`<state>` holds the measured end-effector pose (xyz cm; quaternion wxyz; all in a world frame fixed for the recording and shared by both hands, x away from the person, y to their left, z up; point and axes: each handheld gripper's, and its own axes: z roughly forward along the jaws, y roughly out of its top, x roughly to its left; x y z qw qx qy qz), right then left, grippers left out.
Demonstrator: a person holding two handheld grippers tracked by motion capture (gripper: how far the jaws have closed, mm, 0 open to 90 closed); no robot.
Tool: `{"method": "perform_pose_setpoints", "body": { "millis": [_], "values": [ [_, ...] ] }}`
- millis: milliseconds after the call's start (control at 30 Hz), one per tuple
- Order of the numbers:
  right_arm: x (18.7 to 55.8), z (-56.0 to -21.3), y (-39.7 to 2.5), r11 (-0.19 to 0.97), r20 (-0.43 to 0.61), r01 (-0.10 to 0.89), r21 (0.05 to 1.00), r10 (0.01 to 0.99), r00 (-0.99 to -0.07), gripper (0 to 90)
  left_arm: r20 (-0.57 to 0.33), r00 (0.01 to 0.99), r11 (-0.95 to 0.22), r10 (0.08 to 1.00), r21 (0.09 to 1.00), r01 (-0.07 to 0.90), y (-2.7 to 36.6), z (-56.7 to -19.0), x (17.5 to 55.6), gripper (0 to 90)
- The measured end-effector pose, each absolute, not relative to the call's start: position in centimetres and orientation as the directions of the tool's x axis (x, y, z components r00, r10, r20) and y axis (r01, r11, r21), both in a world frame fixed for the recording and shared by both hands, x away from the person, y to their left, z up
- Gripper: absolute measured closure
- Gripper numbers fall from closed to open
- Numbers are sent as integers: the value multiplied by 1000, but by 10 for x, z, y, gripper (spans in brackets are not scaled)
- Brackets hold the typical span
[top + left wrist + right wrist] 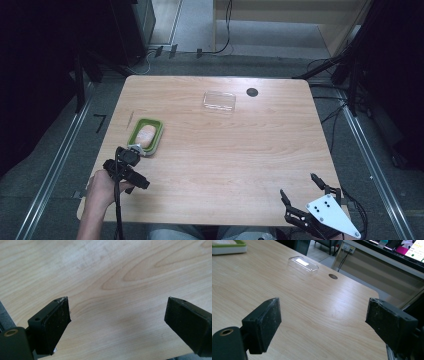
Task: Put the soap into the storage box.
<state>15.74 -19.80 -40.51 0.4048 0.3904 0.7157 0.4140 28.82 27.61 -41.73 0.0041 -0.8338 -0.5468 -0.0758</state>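
Two grippers: left gripper (134, 165) near green container (146, 136), right gripper (301, 186) at desk (235, 150) front; jaws wide apart, empty
Container: one, desk left
Clear lid (219, 101): one, far side
Container contents: pale, unclear

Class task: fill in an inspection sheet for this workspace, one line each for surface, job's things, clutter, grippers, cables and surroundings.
Surface: light wooden table, bare in the middle, round dark hole near the far edge.
Job's things: green rectangular container holding a pale rounded item; clear plastic lid lying apart, farther back.
Clutter: thin stick beside the container.
Grippers: left gripper open beside the container; right gripper open at the near right corner.
Cables: black cable trailing from the left gripper; more on the floor.
Surroundings: grey floor, metal rails, dark stands.
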Motion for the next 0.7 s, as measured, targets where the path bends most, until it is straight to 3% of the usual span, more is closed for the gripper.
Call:
{"method": "perform_pose_setpoints", "body": {
  "millis": [700],
  "values": [
    [159, -405, -197, 353, -259, 215, 910, 893, -369, 133, 122, 400, -407, 908, 36, 913, 276, -432, 278, 66]
  ]
}}
